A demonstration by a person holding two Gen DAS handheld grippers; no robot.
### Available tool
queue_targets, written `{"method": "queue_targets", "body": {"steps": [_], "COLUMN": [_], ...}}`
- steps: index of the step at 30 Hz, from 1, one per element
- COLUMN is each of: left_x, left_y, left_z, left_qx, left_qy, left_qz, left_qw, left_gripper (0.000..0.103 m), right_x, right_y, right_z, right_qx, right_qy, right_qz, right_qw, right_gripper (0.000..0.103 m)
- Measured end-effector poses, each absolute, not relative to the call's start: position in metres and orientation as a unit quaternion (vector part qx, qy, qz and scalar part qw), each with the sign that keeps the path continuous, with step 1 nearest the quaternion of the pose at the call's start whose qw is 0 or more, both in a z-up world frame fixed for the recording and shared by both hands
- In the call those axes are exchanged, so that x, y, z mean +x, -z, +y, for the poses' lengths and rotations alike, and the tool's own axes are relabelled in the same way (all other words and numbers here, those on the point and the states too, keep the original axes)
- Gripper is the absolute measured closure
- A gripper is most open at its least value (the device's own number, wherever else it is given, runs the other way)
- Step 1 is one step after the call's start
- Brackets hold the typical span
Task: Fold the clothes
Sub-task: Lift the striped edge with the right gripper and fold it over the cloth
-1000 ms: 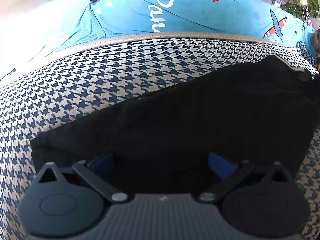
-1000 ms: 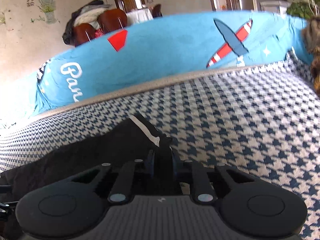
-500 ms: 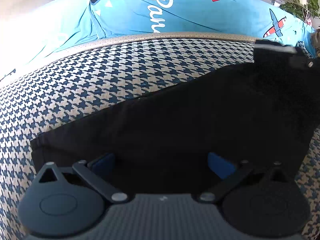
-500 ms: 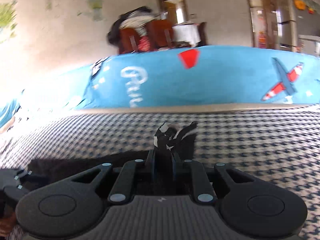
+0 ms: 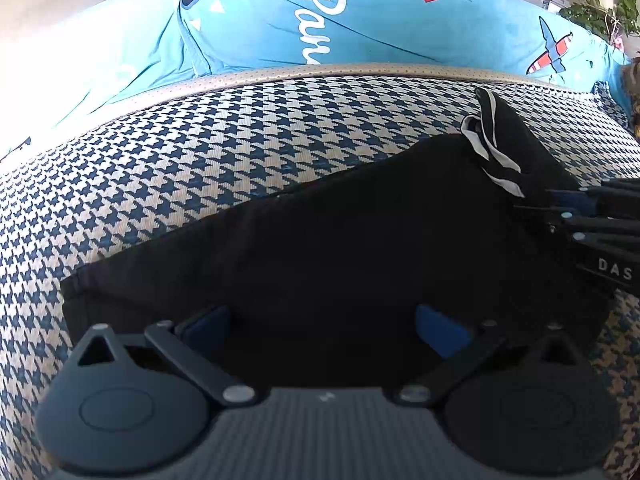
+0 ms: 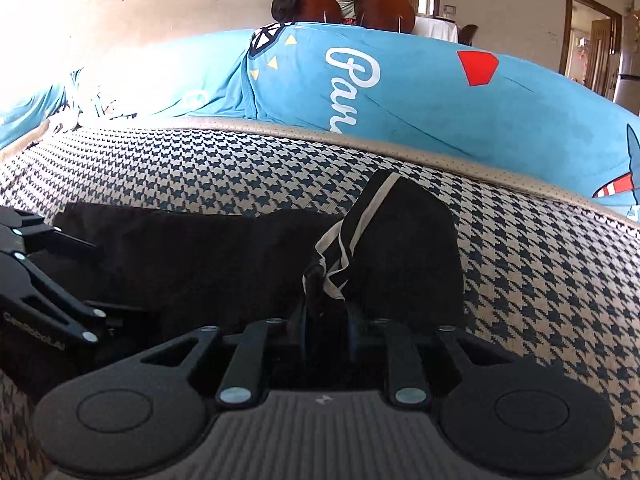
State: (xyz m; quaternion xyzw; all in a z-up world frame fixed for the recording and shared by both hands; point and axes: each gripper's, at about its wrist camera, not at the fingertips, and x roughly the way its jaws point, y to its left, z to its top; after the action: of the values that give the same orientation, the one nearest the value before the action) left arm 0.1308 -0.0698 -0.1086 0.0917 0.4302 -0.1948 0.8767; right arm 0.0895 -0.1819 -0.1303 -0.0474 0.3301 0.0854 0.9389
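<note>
**Striped end carried over the black garment**

My right tool [image 6: 326, 322] has swung the striped end across since a second ago; its jaws have just been opening, cloth between them. My left tool [image 5: 322, 326] stays spread over the black garment [image 5: 340, 248], which lies lengthwise across the houndstooth cushion [image 5: 200, 152]. Bare cushion lies beyond, before the blue cover [image 5: 380, 28].

The left gripper [image 5: 322, 326] rests low with its blue pads [image 5: 438, 330] spread wide apart, while the right gripper [image 6: 328, 322], reaching in from the right, has its narrow jaws just easing apart around a pinch of black fabric.
</note>
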Motion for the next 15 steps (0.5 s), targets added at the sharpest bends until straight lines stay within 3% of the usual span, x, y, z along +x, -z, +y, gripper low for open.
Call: {"method": "queue_targets", "body": {"steps": [9, 15], "left_x": [0.132, 0.131], "left_y": [0.110, 0.110], "left_z": [-0.069, -0.067], "left_qx": [0.095, 0.097], "left_qy": [0.196, 0.197], "left_qz": [0.428, 0.427], "left_qw": [0.877, 0.877], "left_gripper": [0.000, 0.000], "right_x": [0.068, 0.041], "right_y": [0.117, 0.104], "right_z": [-0.176, -0.186], "right_qx": [-0.002, 0.076], "right_qy": [-0.128, -0.154], "right_qz": [0.353, 0.350], "right_qw": [0.927, 0.921], "right_gripper": [0.064, 0.064]}}
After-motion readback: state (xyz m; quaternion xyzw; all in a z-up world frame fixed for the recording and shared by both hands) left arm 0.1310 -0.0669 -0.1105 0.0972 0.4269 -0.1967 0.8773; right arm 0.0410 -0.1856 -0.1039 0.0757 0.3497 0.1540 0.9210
